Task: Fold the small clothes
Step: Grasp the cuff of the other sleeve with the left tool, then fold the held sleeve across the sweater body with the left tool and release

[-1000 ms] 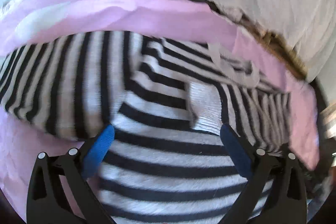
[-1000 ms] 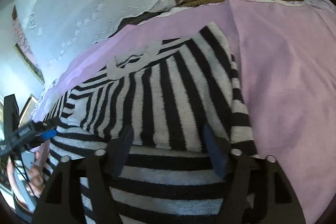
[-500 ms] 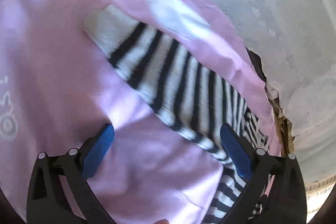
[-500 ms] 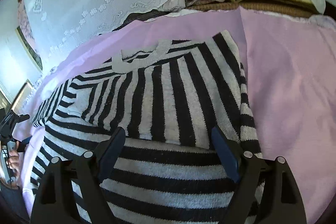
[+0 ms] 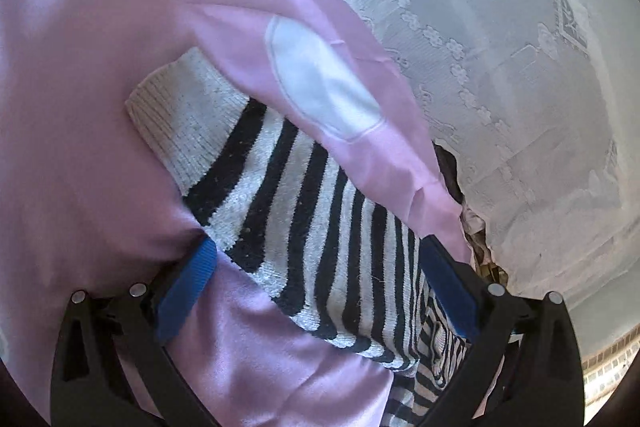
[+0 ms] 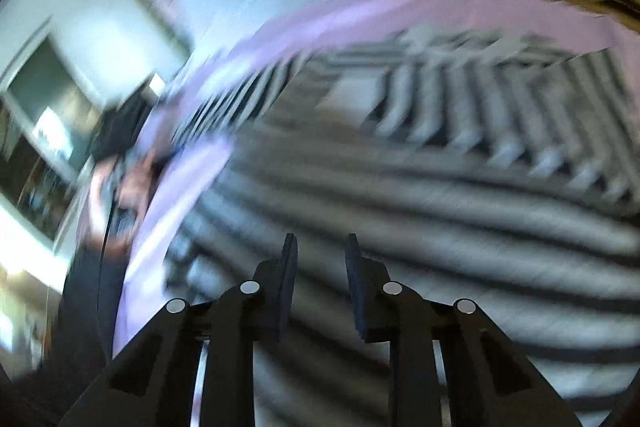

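A black-and-white striped knit sweater lies on a pink sheet [image 5: 80,107]. In the left wrist view its sleeve [image 5: 288,195] stretches out, with a white ribbed cuff [image 5: 180,115] at the far end. My left gripper [image 5: 316,283] is open, its blue pads either side of the sleeve, holding nothing. In the blurred right wrist view the sweater body [image 6: 440,187] fills the frame. My right gripper [image 6: 320,259] has its jaws nearly together just above the stripes, with a narrow gap and nothing visibly between them.
A fold of the pink sheet with a white patch [image 5: 320,87] lies over the sleeve's far edge. White lace fabric [image 5: 500,67] hangs behind. The person's hand on the other gripper [image 6: 116,187] shows at the left of the right wrist view.
My left gripper has moved off the sweater body to the sleeve and come closer to it. My right gripper has narrowed from wide open to nearly shut and swung fast, blurring its view.
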{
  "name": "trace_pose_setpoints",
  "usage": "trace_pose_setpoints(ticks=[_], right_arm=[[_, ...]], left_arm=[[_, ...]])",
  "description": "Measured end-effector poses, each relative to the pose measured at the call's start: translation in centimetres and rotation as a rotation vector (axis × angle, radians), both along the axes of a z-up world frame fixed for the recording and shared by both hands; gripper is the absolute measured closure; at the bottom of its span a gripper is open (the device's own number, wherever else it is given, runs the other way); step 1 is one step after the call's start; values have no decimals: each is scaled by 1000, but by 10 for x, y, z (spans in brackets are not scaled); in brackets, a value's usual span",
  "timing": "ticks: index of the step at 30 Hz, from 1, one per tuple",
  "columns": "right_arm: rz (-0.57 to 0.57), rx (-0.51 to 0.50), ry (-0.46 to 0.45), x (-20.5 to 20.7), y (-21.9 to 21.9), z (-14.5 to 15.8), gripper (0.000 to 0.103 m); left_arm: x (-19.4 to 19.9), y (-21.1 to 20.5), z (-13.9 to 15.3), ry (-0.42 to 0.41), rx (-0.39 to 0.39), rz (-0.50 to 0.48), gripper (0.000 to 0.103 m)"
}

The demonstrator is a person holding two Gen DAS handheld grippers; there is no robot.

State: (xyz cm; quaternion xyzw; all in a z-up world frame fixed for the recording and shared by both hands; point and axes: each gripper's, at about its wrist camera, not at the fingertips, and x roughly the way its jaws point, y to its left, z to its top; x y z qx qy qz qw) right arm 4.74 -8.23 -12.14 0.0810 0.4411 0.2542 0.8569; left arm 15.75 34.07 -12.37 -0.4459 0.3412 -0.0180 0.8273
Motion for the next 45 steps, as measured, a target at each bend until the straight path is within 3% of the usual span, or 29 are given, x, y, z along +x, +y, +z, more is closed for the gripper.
trace_pose_setpoints(ticks=[2,4,6,10,12,15,20,23,28,35,45], right_arm=[[66,-26,17,-29,19,-14,78],[72,-67,-25,-54,24,-15,78],[66,-51,-55,-70,17,-8,77],[-17,10,-99,-81,-13,2,56],[-71,2,-110,-79,-26,4,54],[-118,18,-101,-73,-41,2,53],[-137,45,-91,-68,-48,-1,49],[-159,49,-87,-67,-52,-3,44],[-207,91,-67,-63,-65,-5,44],[-276,182,-32,-58,-90,-7,44],[-356,347,23,-59,-133,-5,41]], left_arm=[[1,1,0,-11,-9,0,6],[-3,6,-1,-26,-13,7,10],[0,6,-1,-47,-15,16,24],[12,2,-5,-37,22,-18,50],[13,0,-6,-30,32,-24,65],[10,3,-4,-39,25,-20,77],[4,0,9,-46,101,11,83],[-4,-18,36,-94,229,10,84],[-12,-64,73,-163,433,-31,84],[-11,-118,90,-205,465,-149,84],[-7,-225,115,-252,614,-324,84]])
